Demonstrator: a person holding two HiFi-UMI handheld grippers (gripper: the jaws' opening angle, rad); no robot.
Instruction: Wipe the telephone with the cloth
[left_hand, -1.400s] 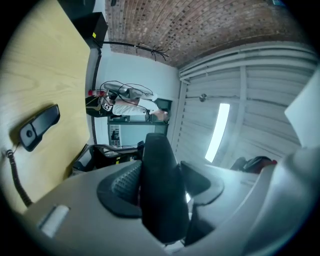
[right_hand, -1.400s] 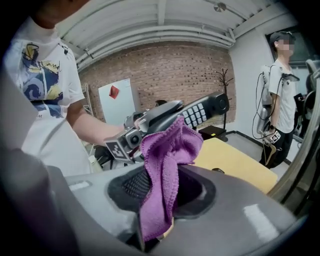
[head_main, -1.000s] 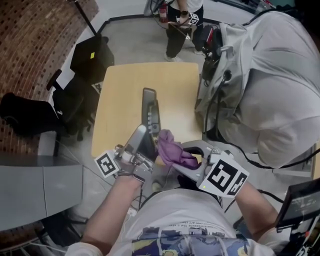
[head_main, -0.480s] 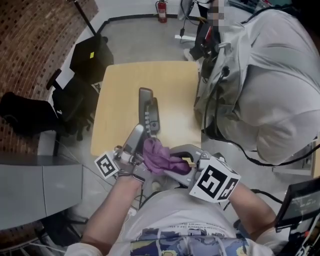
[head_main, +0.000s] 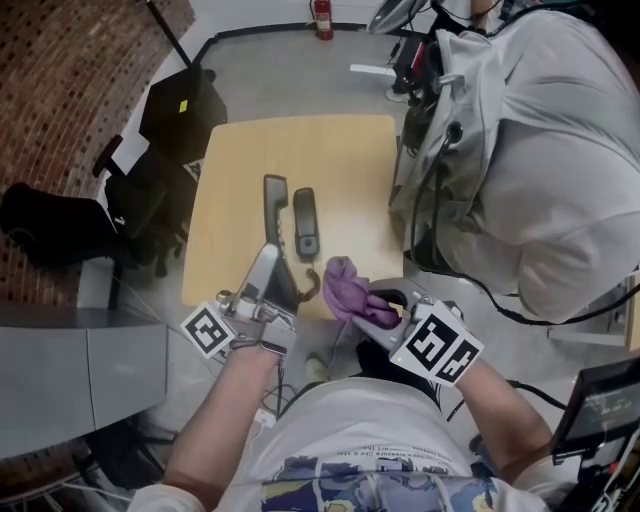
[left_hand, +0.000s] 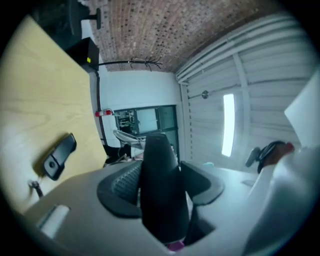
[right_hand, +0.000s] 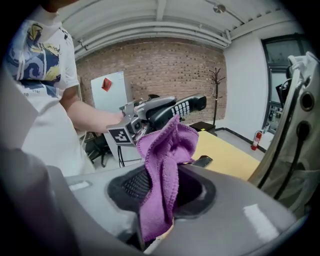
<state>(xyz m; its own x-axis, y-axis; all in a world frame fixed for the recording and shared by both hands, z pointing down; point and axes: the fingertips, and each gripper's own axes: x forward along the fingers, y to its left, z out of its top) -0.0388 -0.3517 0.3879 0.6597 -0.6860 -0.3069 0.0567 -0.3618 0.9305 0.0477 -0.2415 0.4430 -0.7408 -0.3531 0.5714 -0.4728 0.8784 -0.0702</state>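
Purple cloth in my right claw, telephone gripped in my left claw, not touching, so wiping's unfinished imo.

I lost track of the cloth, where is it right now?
The purple cloth is clamped in the right gripper, over the near edge of the table in the head view, just right of the telephone handset that the left gripper holds.
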